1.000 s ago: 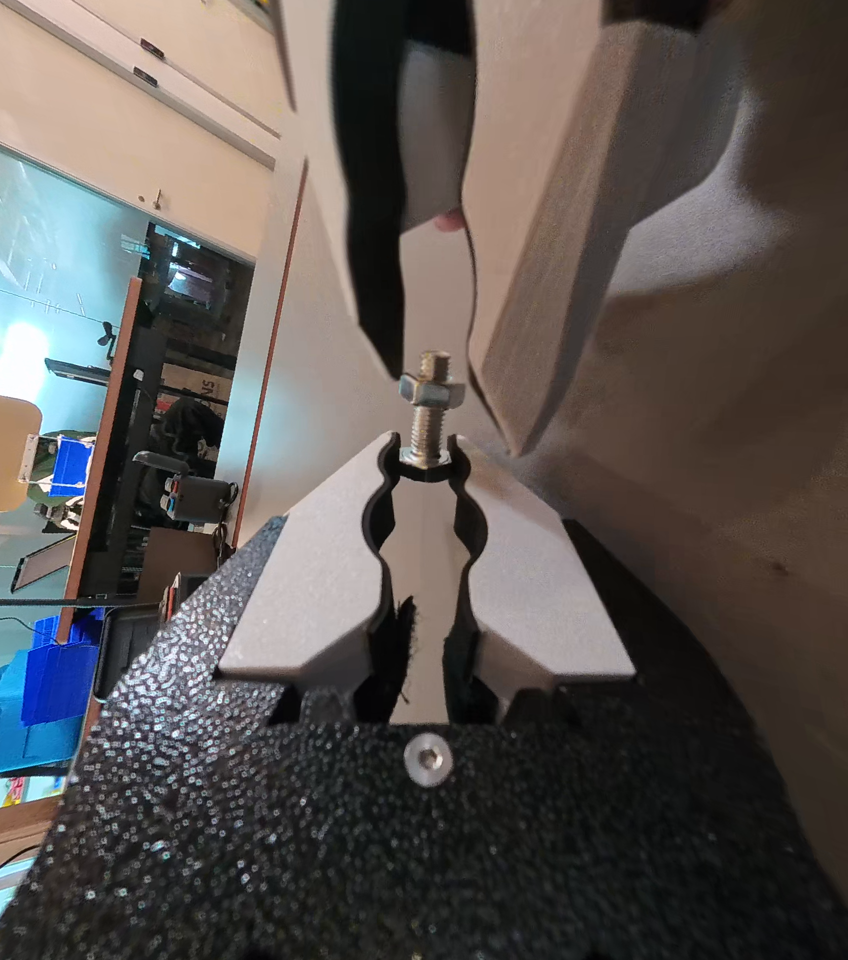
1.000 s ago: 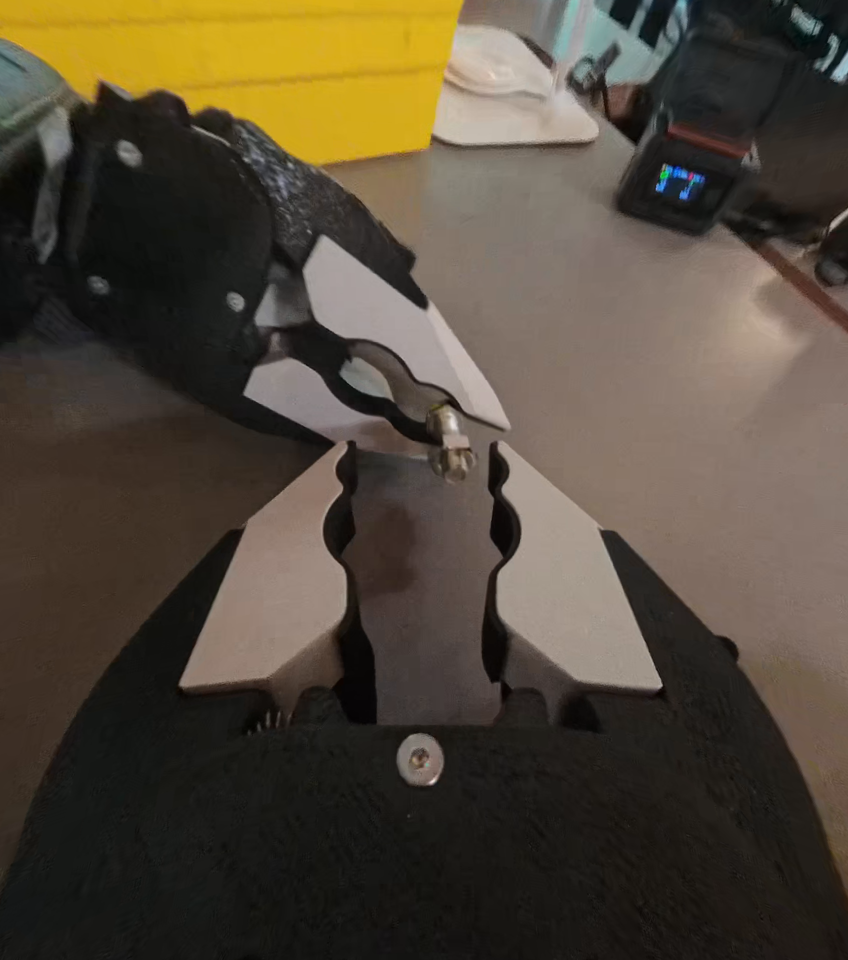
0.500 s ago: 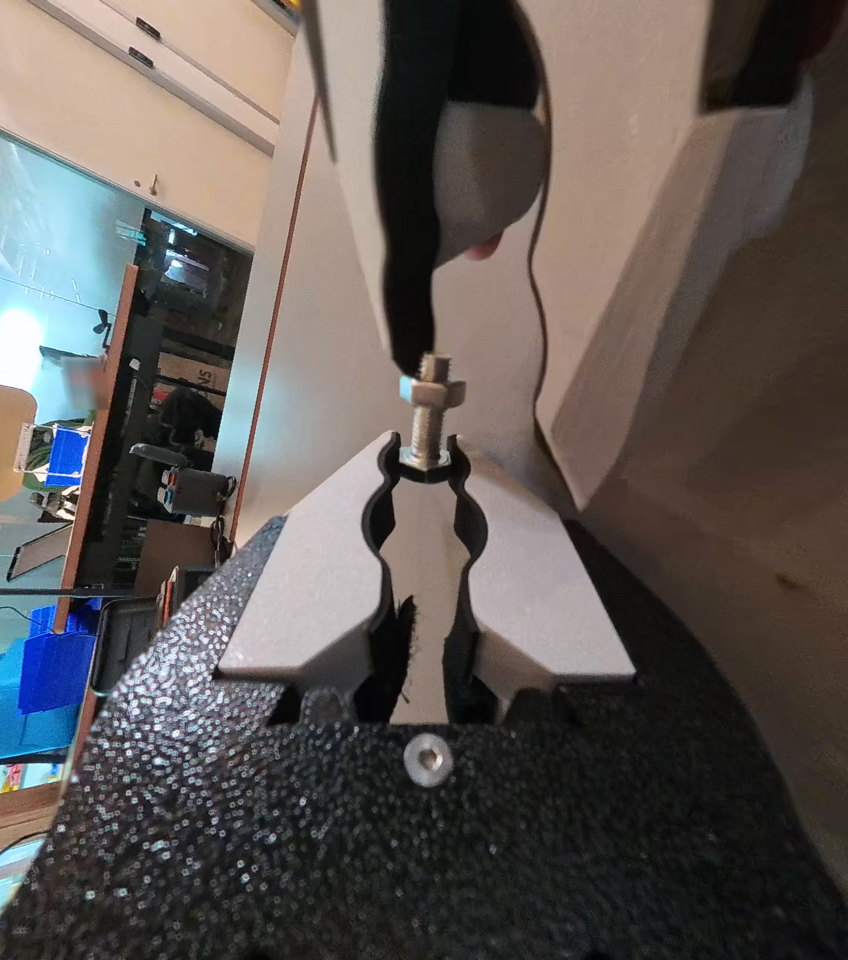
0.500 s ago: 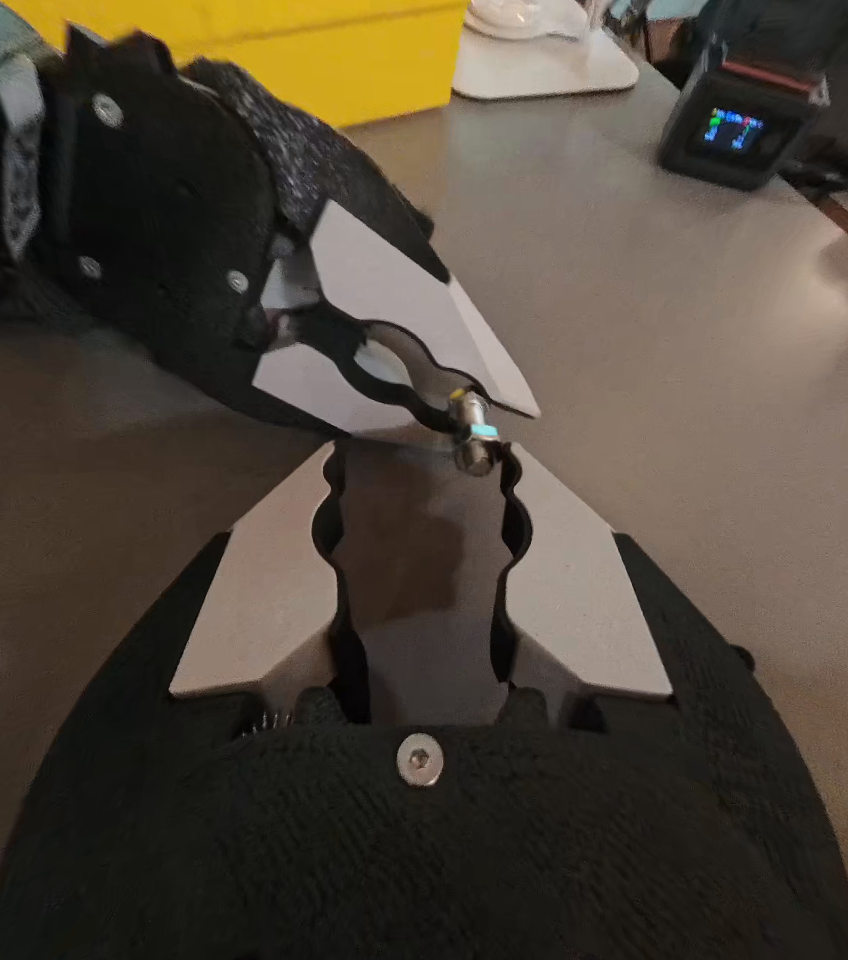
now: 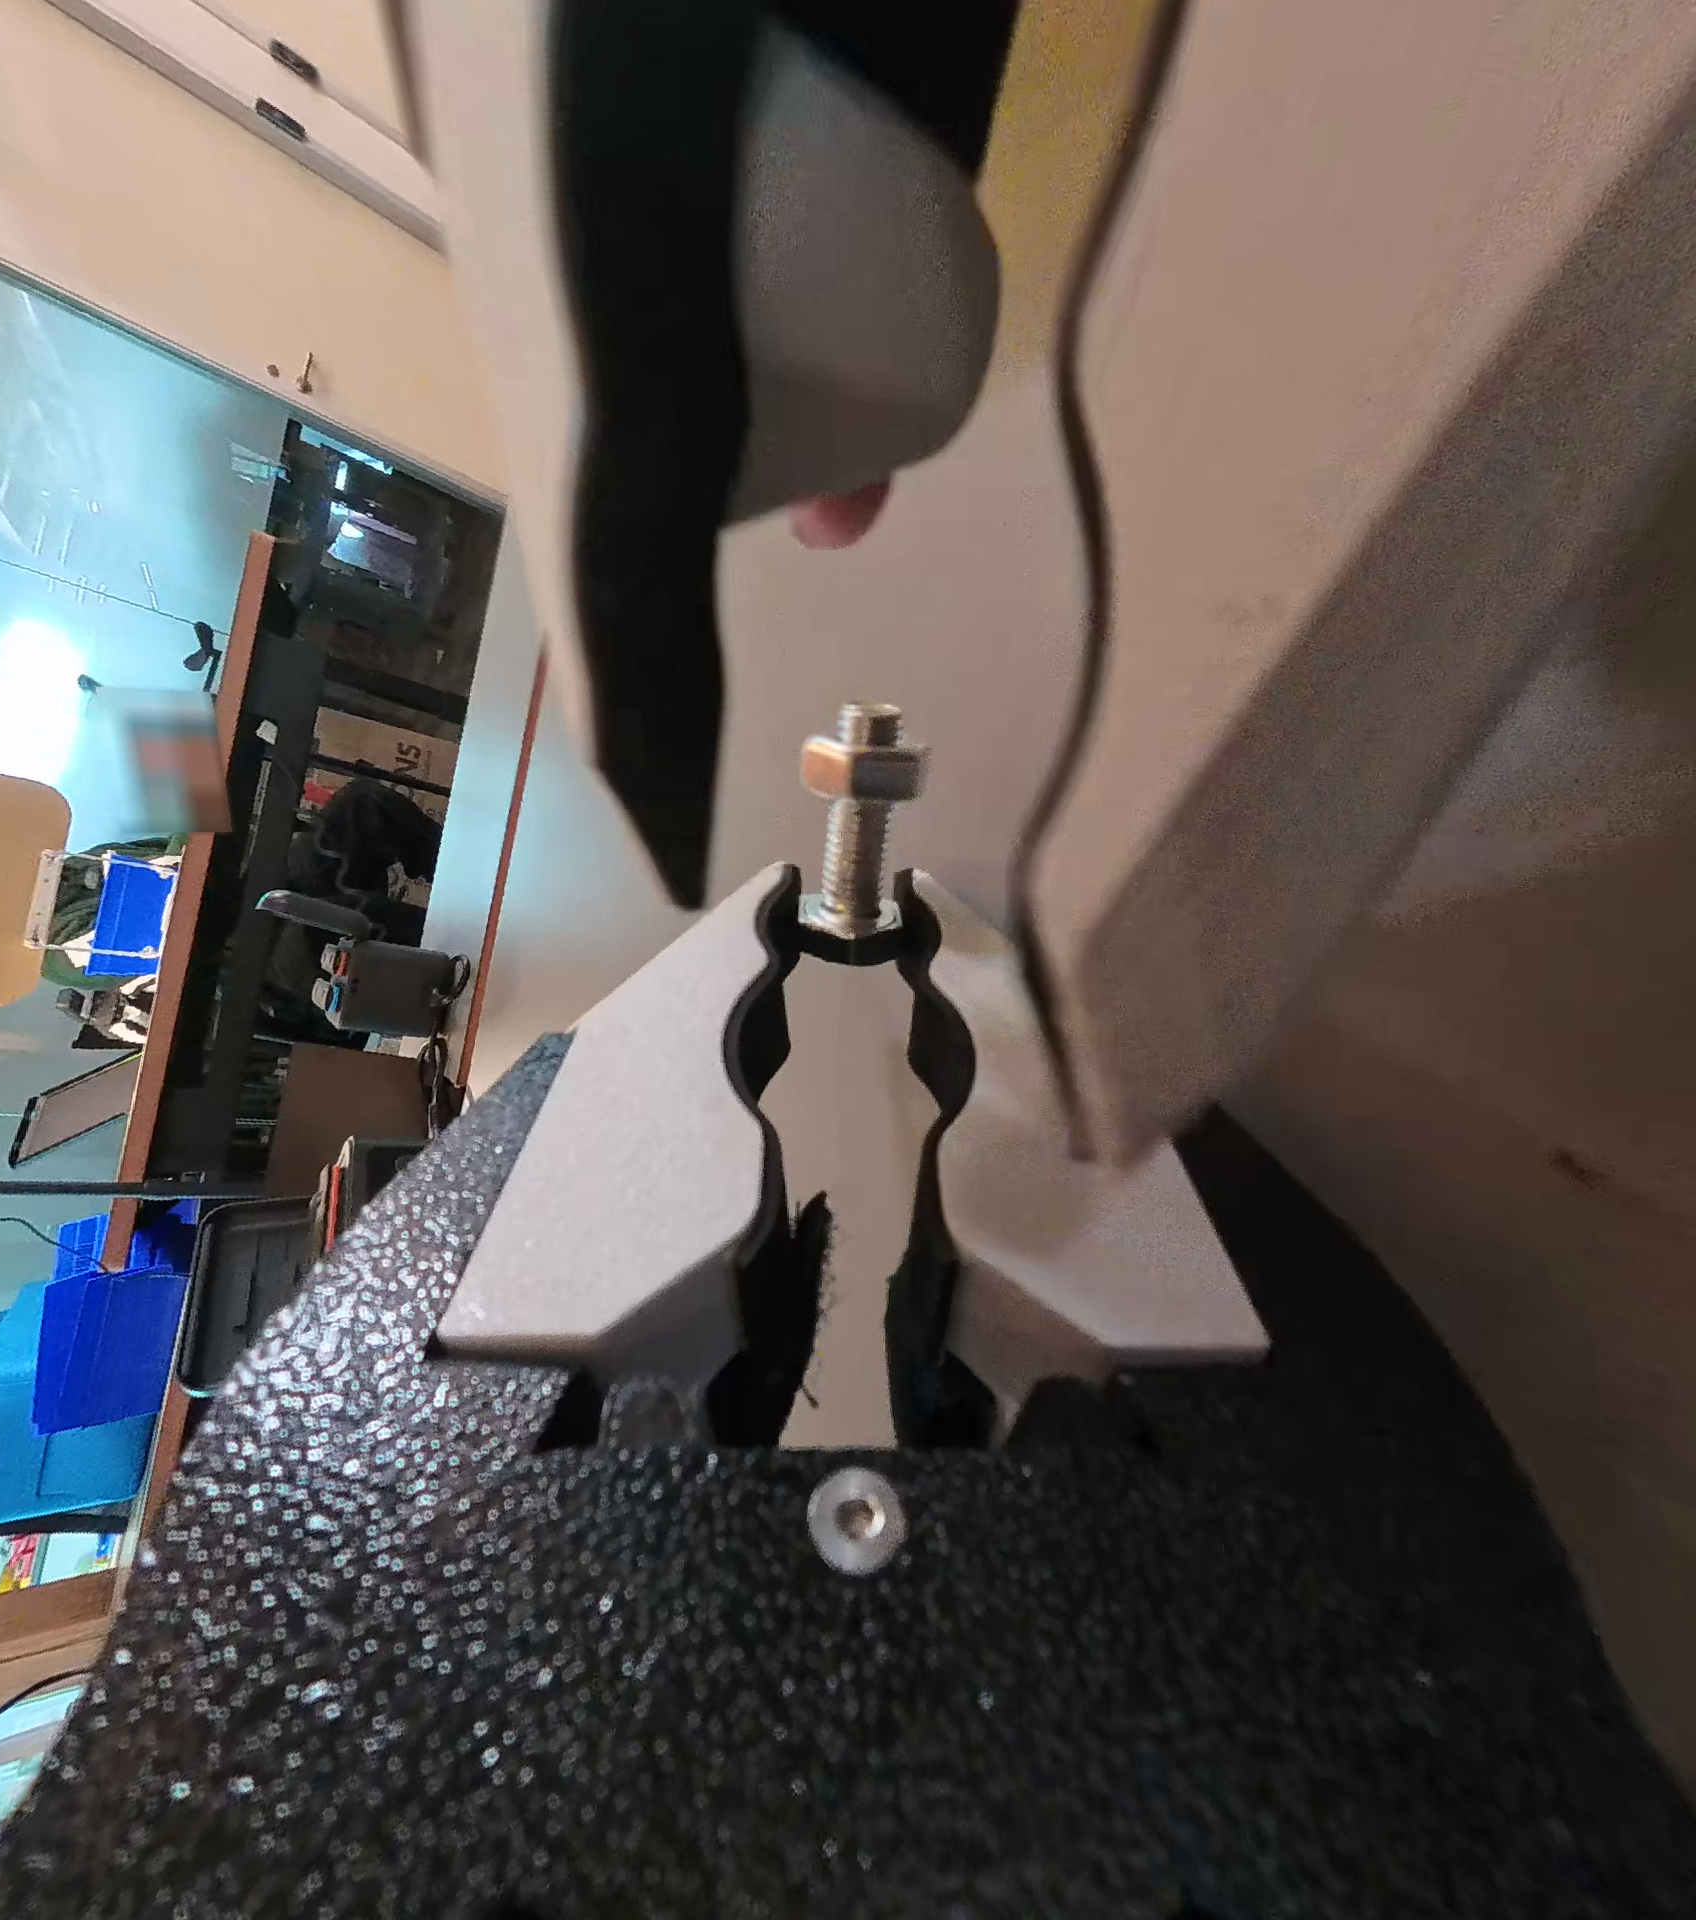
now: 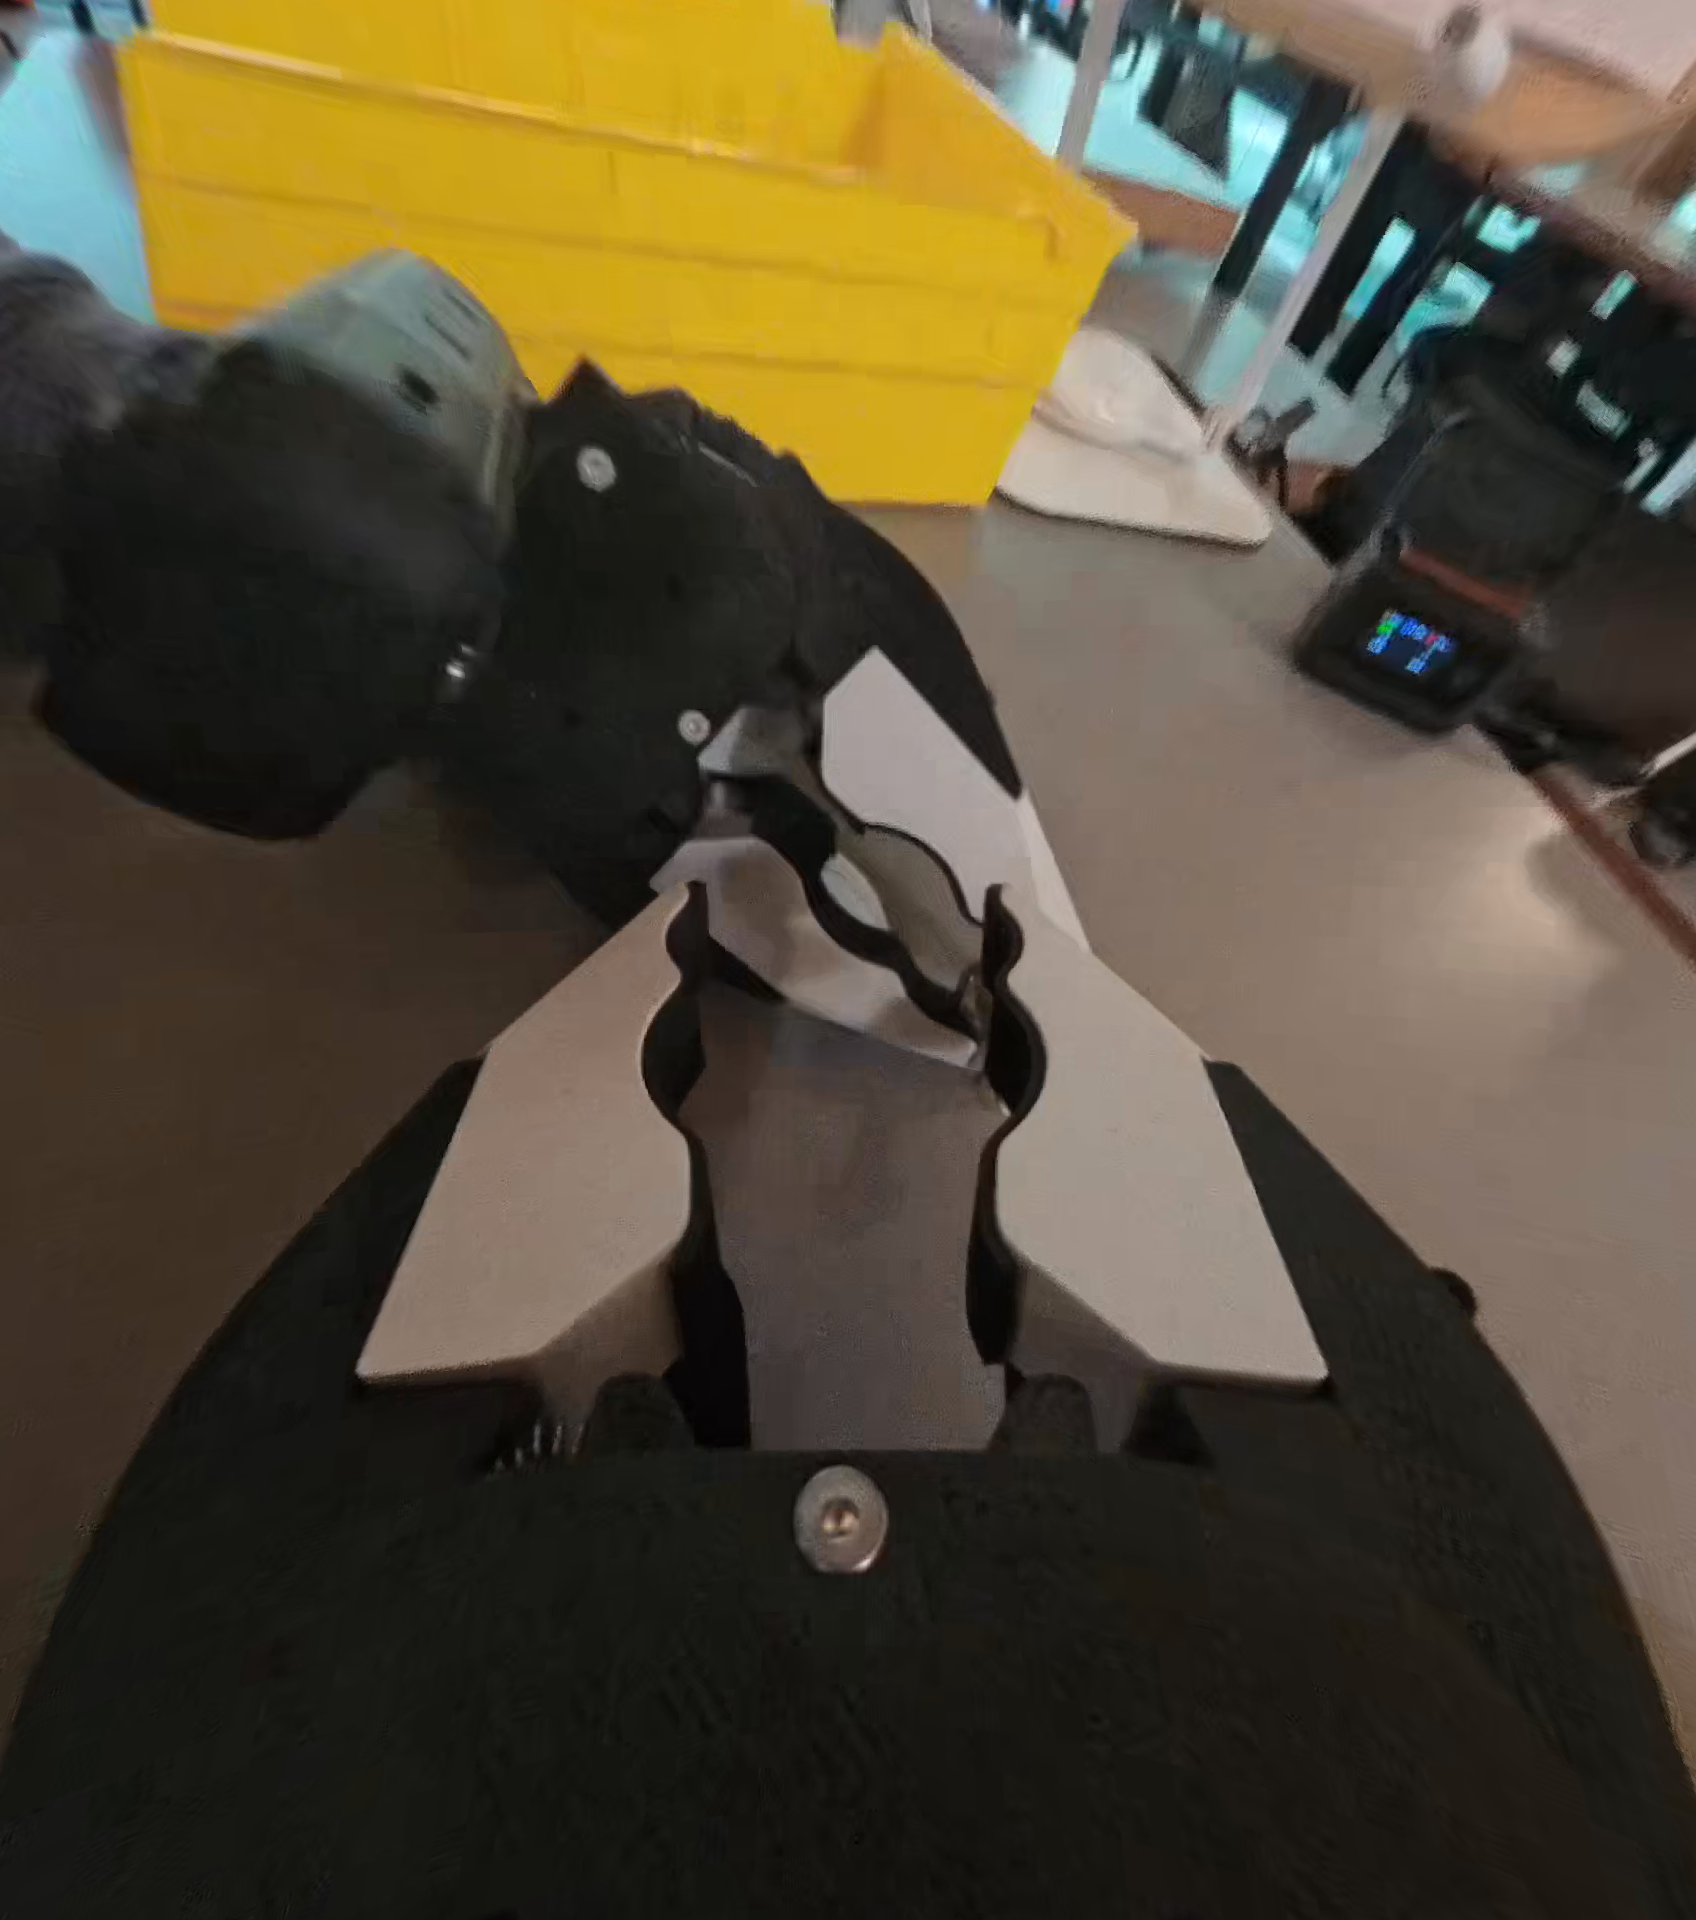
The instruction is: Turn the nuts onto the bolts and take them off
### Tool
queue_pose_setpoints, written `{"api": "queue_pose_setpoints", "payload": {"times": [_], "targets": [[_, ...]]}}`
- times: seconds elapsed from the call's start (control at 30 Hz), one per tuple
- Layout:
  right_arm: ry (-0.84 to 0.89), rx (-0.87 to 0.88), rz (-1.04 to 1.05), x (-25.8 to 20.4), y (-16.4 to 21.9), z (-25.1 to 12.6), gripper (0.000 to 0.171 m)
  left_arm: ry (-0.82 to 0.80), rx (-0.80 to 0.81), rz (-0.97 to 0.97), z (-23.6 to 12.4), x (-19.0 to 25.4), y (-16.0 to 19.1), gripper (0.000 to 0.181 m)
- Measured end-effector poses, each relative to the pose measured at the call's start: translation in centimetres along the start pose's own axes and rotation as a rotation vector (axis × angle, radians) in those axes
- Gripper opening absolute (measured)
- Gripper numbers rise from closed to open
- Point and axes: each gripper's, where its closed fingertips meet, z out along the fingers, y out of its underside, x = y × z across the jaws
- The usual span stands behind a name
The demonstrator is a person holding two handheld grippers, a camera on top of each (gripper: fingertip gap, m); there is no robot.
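My left gripper [image 5: 849, 899] is shut on the head of a steel bolt [image 5: 854, 852]. The bolt stands out past the fingertips, with a hex nut [image 5: 865, 771] threaded near its end. My right gripper [image 6: 839, 914] is open. In the left wrist view its fingers [image 5: 657, 623] stand on either side of the bolt and nut without touching them. In the right wrist view the left gripper's fingers [image 6: 917, 769] reach in from the left. Their tip, the bolt and the nut are hidden behind my right finger.
A yellow bin [image 6: 615, 260] stands at the back of the grey table [image 6: 1343, 1039]. A black device with a small lit screen [image 6: 1405, 644] sits at the right, with a white object [image 6: 1135, 457] beside the bin. A table edge runs along the right. My right fingertips sit around 8 cm from my left ones.
My right gripper has moved forward, so its open fingers now straddle the bolt and nut. The left gripper still holds the bolt the same way.
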Motion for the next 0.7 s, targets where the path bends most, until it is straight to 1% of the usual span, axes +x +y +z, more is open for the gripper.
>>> {"api": "queue_pose_setpoints", "payload": {"times": [0.03, 0.1, 0.17, 0.23, 0.3, 0.33, 0.37, 0.4, 0.43, 0.53, 0.6, 0.67, 0.7], "targets": [[0.045, 0.007, -0.025, 0.5, -0.4, -0.3, 0.047, 0.0, 0.001, 0.0, 0.0, 0.0, 0.0, 0.016], [0.112, -0.114, 0.022, 2.1, 1.4, -0.6, 0.051, -0.002, 0.0, 0.003, 0.0, 0.0, 0.0, 0.016], [0.111, -0.22, 0.133, 2.7, 3.7, -0.6, 0.056, -0.003, -0.003, 0.006, 0.0, 0.0, 0.0, 0.016], [0.074, -0.266, 0.177, 2.3, 4.9, -0.4, 0.056, -0.004, -0.006, 0.01, 0.0, 0.0, 0.0, 0.016], [0.042, -0.216, 0.143, 1.5, 3.9, 0.2, 0.059, -0.005, -0.005, 0.01, 0.1, 0.0, 0.0, 0.016], [0.043, -0.183, 0.091, 1.3, 3.1, 0.3, 0.06, -0.004, 0.0, 0.008, 0.0, 0.0, 0.0, 0.016], [0.019, -0.133, 0.025, 0.7, 2.1, 0.2, 0.053, -0.004, 0.0, 0.005, 0.0, 0.0, 0.0, 0.016], [0.013, -0.078, -0.011, 0.2, 1.1, 0.0, 0.051, -0.002, -0.002, 0.002, 0.0, 0.0, 0.0, 0.016], [0.048, -0.07, -0.016, 0.7, 0.9, -0.2, 0.047, -0.002, -0.001, 0.001, 0.0, 0.0, 0.0, 0.016], [0.114, -0.232, 0.121, 2.7, 3.8, -0.8, 0.053, -0.003, -0.002, 0.005, 0.0, 0.0, 0.0, 0.016], [0.089, -0.296, 0.187, 2.6, 5.4, -0.7, 0.054, -0.004, -0.005, 0.01, 0.0, 0.0, 0.0, 0.016], [0.05, -0.257, 0.155, 1.8, 4.6, -0.1, 0.055, -0.004, -0.008, 0.011, 0.1, 0.0, 0.0, 0.016], [0.05, -0.216, 0.11, 1.4, 3.7, 0.3, 0.061, -0.004, -0.007, 0.009, 0.0, 0.0, 0.0, 0.016]]}}
